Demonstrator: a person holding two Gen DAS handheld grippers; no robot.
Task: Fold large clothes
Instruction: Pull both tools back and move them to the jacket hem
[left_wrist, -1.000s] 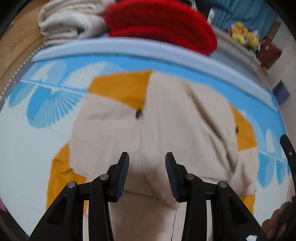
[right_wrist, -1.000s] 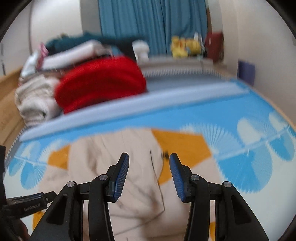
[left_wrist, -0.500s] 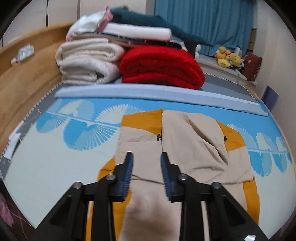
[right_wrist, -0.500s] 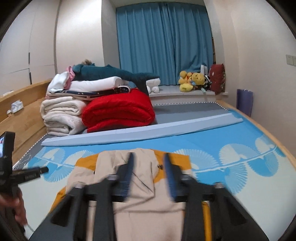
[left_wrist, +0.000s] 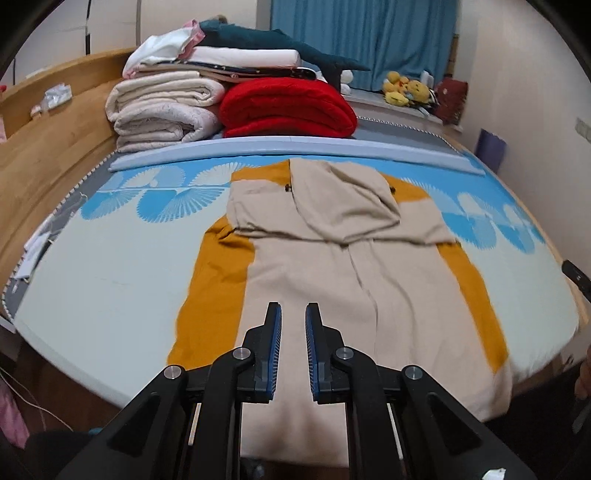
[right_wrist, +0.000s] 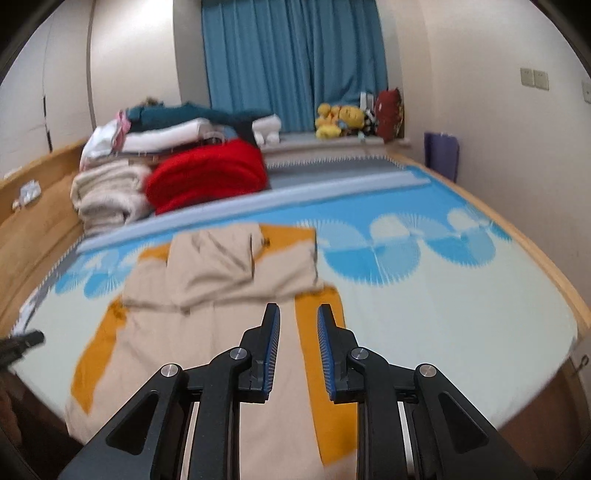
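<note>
The beige-and-orange hooded garment (left_wrist: 343, 266) lies flat on the blue-patterned bed (left_wrist: 110, 273), its hood folded toward the red blanket (left_wrist: 288, 107). The left gripper (left_wrist: 293, 325) and right gripper (right_wrist: 298, 325) hang above the garment's near hem, both parted and holding nothing.

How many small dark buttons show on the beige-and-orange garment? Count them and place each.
2. One button sits left of the folded-over beige flap, the other at its right edge, both near the far end of the garment. More may hide under folds.
</note>
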